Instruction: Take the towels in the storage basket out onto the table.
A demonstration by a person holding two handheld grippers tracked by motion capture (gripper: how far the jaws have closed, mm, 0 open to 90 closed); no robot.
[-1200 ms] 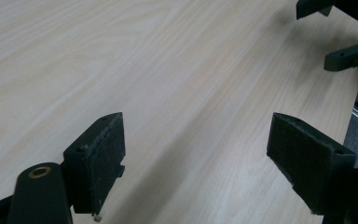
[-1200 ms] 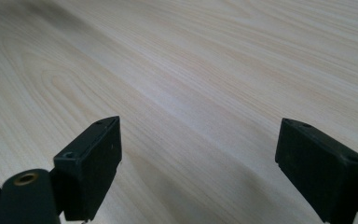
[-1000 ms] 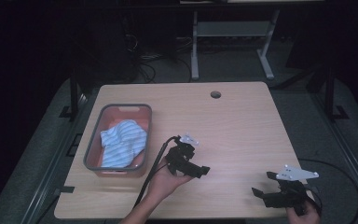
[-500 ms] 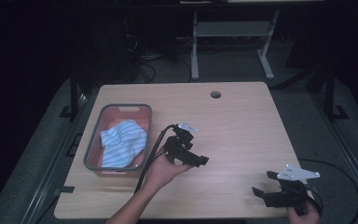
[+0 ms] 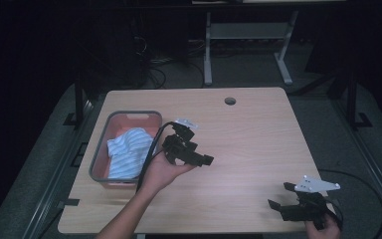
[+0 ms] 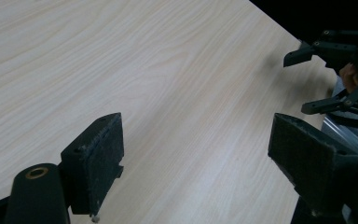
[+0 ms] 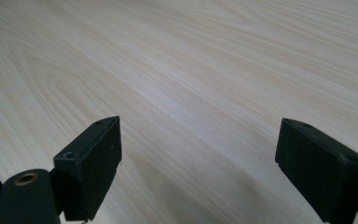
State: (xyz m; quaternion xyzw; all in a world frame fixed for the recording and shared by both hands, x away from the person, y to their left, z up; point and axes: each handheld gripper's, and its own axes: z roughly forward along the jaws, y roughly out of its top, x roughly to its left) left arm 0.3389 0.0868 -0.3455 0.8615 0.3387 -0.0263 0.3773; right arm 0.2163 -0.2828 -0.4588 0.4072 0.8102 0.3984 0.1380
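Observation:
A grey-rimmed basket with orange walls stands on the left of the wooden table. A blue and white striped cloth lies crumpled inside it. Just right of the basket a hand holds my left gripper above the table, jaws pointing right. In the left gripper view it is open, with bare wood between the pads. My right gripper rests near the front right corner, its grey plate on top. Its jaws stand wide open over bare wood. The left gripper view also catches the right gripper farther off.
A round cable hole sits near the table's far edge. A metal stand and cables are on the floor behind the table. A black cable trails from the left gripper over the basket's corner.
The left hand has carried its gripper away from the front edge and slightly toward the basket. The right gripper has hardly moved. Both stay open.

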